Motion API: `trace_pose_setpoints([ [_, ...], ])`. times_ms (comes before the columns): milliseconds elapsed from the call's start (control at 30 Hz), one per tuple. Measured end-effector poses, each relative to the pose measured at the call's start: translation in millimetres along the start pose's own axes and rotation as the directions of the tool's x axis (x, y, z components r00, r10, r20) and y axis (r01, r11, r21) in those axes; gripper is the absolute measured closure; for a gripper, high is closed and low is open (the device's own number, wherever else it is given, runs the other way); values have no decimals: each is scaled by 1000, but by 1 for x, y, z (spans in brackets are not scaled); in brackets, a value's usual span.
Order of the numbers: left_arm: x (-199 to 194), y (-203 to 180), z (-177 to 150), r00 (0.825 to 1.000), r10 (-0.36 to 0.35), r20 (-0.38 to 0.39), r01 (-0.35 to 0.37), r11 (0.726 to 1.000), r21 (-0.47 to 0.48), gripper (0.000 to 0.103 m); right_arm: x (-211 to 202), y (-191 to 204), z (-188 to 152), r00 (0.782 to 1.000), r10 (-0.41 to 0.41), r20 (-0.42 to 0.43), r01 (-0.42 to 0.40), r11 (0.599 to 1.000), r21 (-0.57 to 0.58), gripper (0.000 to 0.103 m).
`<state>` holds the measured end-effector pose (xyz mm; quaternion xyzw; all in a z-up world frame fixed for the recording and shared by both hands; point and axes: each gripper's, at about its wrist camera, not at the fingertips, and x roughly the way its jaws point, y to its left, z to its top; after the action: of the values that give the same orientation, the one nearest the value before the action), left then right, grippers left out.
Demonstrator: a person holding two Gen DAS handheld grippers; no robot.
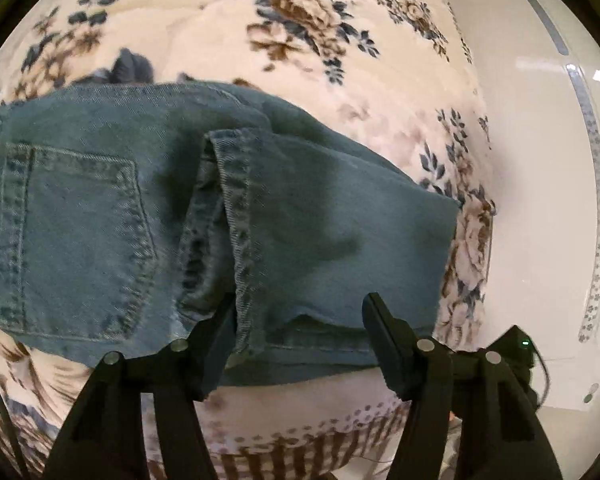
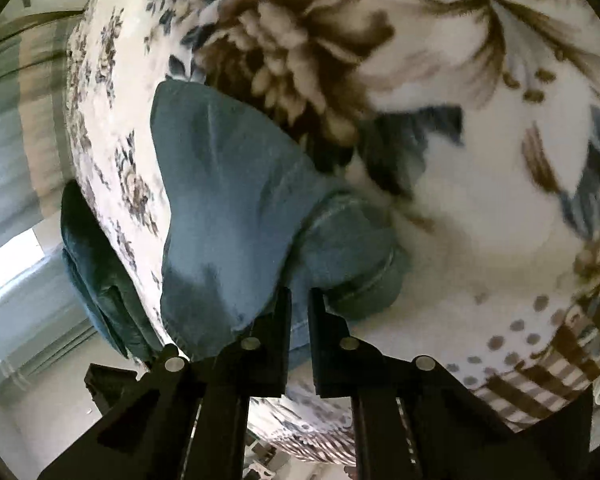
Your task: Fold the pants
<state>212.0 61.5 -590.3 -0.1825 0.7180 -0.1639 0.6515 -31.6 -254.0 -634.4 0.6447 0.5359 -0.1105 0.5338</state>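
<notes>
Blue denim pants (image 1: 100,208) lie folded on a floral blanket (image 1: 300,32). A back pocket shows at the left, and the leg hems lie folded over it at the middle. My left gripper (image 1: 300,312) is open, its two fingers set wide apart over the near edge of the folded legs. In the right wrist view the pants (image 2: 228,200) hang bunched and lifted off the blanket (image 2: 480,220). My right gripper (image 2: 300,300) is shut on a fold of the denim at its near edge.
The blanket covers a bed whose edge drops off at the right (image 1: 472,240) onto a pale floor (image 1: 540,200). A teal cushion or chair (image 2: 96,272) stands beside the bed. A window (image 2: 16,260) lies behind it.
</notes>
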Motion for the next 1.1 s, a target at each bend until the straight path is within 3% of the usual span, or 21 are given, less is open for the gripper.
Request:
trace_pose_setpoints([
  [167,11,5,-4,999,-10,-40,8,999,-46,42,17,-17,11,998,63,26,-64,995,77,89],
  [300,-8,13,-27,998,-62,-23,59,992,-110,42,20,-24,6,996,88,23,-90,991,101,89],
  [467,-8,22,-44,1000,-28,-8,27,992,-119,42,22,-26,2,991,128,42,-131,987,97,80],
  [600,7,15,-28,1000,10,8,-10,998,-57,41,14,-29,-1,989,142,44,-145,985,91,70],
  [767,22,-3,-3,996,72,52,-76,993,86,42,17,-26,0,987,147,60,-152,984,91,66],
  [833,23,-2,3,997,60,50,-64,993,96,44,19,-24,4,984,163,72,-170,981,97,66],
  [900,18,-2,9,997,52,62,-57,994,89,71,19,-22,6,980,180,87,-188,978,89,66],
  [1100,-21,-4,25,990,4,142,-16,997,78,78,13,-9,7,981,179,78,-183,982,49,66],
])
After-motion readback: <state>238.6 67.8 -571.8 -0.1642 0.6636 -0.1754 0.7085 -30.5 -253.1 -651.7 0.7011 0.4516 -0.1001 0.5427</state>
